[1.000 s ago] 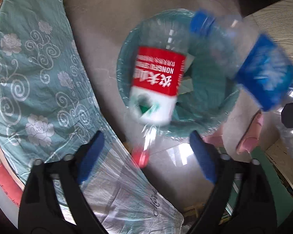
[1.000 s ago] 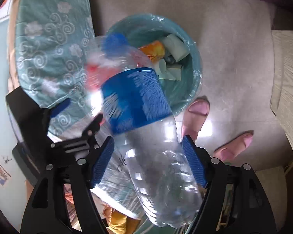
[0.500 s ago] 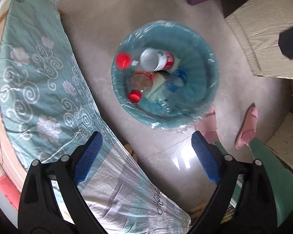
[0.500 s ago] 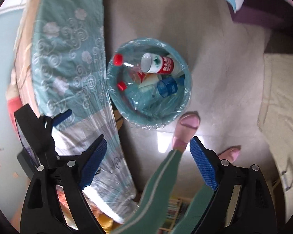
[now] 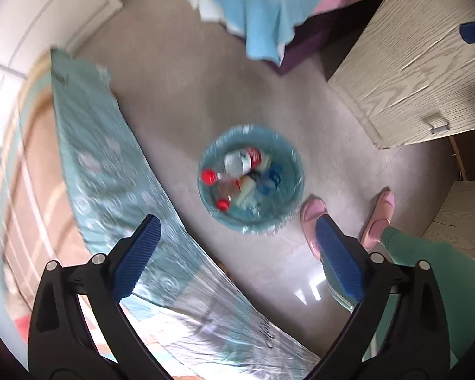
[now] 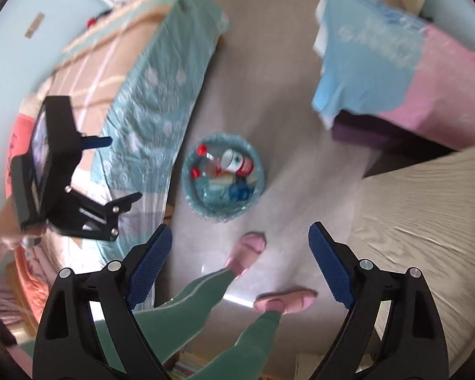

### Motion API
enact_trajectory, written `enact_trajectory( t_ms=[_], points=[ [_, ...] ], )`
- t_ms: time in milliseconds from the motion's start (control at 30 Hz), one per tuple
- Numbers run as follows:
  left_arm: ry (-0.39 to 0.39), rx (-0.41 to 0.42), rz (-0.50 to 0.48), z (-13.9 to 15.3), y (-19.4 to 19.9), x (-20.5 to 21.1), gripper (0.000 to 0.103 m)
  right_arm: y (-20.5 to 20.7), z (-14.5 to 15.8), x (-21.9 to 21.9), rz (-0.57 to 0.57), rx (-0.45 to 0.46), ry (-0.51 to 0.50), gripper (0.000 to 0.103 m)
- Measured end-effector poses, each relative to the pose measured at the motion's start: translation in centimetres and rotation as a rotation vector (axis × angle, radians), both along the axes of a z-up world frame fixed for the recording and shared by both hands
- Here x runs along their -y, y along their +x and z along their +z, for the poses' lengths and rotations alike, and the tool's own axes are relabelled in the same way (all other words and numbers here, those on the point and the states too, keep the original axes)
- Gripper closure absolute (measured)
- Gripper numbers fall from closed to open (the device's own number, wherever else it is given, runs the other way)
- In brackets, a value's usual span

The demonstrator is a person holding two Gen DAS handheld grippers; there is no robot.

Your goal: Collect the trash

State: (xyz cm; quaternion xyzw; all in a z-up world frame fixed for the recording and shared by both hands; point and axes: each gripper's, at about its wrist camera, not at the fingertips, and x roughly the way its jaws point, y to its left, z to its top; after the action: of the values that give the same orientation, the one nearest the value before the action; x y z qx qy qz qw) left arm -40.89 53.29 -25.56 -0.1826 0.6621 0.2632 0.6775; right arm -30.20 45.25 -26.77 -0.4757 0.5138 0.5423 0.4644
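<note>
The trash is seen as a small heap of plastic bottles inside a round teal bin (image 5: 296,171) lined with a clear crinkled bag, standing on the grey floor (image 5: 180,101) just beside the edge of a bed covered in a teal floral sheet (image 5: 91,164). A clear bottle with a red and white label (image 5: 245,162) is laid across the top of the heap, its pale base turned toward the bed. Two red caps (image 5: 208,176) are visible at the bed side of the bin, each on a clear bottle whose body is partly hidden. A bottle with a blue label (image 5: 270,179) is lodged at the opposite side, and something pale is wedged between the bottles; what it is cannot be told. Nothing is seen on the floor around the bin. The left tool (image 5: 237,259) is held above the bin, its blue pads wide apart and nothing between them; its jaws have just been opening. The right tool (image 6: 239,272) is likewise spread wide and empty, its jaws having just been opening too. In the right wrist view the bin (image 6: 190,190) is seen from above with the same bottles in it, and the left tool is visible over the bed. A person's green trouser legs (image 6: 205,291) and pink slippers (image 6: 248,248) are seen next to the bin.
</note>
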Motion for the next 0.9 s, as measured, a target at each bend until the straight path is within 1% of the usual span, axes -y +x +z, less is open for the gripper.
enact_trajectory(
  t_ms=[100, 167, 233, 300, 400, 467, 533, 600, 667, 733, 800, 900],
  points=[
    [0.041, 0.034, -0.046, 3.7, 2.5, 0.3, 0.007, 2.0, 4.5, 2.0, -0.064, 0.006, 0.074, 0.016],
    [0.072, 0.071, -0.098, 6.3, 4.5, 0.7, 0.007, 3.3, 7.4, 3.6, -0.099, 0.011, 0.133, 0.015],
    [0.118, 0.102, -0.164, 9.0, 6.8, 1.4, 0.007, 4.8, 10.2, 5.5, -0.147, 0.047, 0.185, 0.015],
    [0.144, 0.149, -0.224, 11.9, 9.3, 2.3, 0.007, 6.8, 12.9, 7.6, -0.215, 0.081, 0.238, 0.015],
    [0.174, 0.226, -0.307, 15.8, 13.2, 3.8, 0.007, 9.7, 16.2, 11.2, -0.325, 0.108, 0.314, 0.015],
    [0.209, 0.272, -0.383, 18.3, 16.3, 5.5, 0.007, 11.7, 18.1, 13.5, -0.378, 0.143, 0.347, 0.015],
    [0.224, 0.313, -0.461, 20.4, 19.0, 7.3, 0.007, 13.6, 19.9, 15.8, -0.424, 0.177, 0.375, 0.015],
    [0.243, 0.354, -0.543, 22.1, 21.9, 9.6, 0.007, 15.7, 21.7, 18.5, -0.472, 0.22, 0.4, 0.015],
    [0.262, 0.38, -0.61, 23.2, 24.2, 11.8, 0.007, 17.4, 23.1, 21.0, -0.512, 0.249, 0.423, 0.015],
    [0.288, 0.399, -0.686, 23.9, 26.8, 14.4, 0.007, 19.0, 24.5, 23.4, -0.553, 0.278, 0.437, 0.015],
    [0.279, 0.402, -0.755, 24.2, 29.2, 17.0, 0.007, 20.5, 25.9, 26.0, -0.594, 0.31, 0.456, 0.015],
    [0.291, 0.434, -0.867, 25.2, 32.4, 21.3, 0.007, 22.0, 27.4, 29.3, -0.644, 0.358, 0.471, 0.015]
  ],
)
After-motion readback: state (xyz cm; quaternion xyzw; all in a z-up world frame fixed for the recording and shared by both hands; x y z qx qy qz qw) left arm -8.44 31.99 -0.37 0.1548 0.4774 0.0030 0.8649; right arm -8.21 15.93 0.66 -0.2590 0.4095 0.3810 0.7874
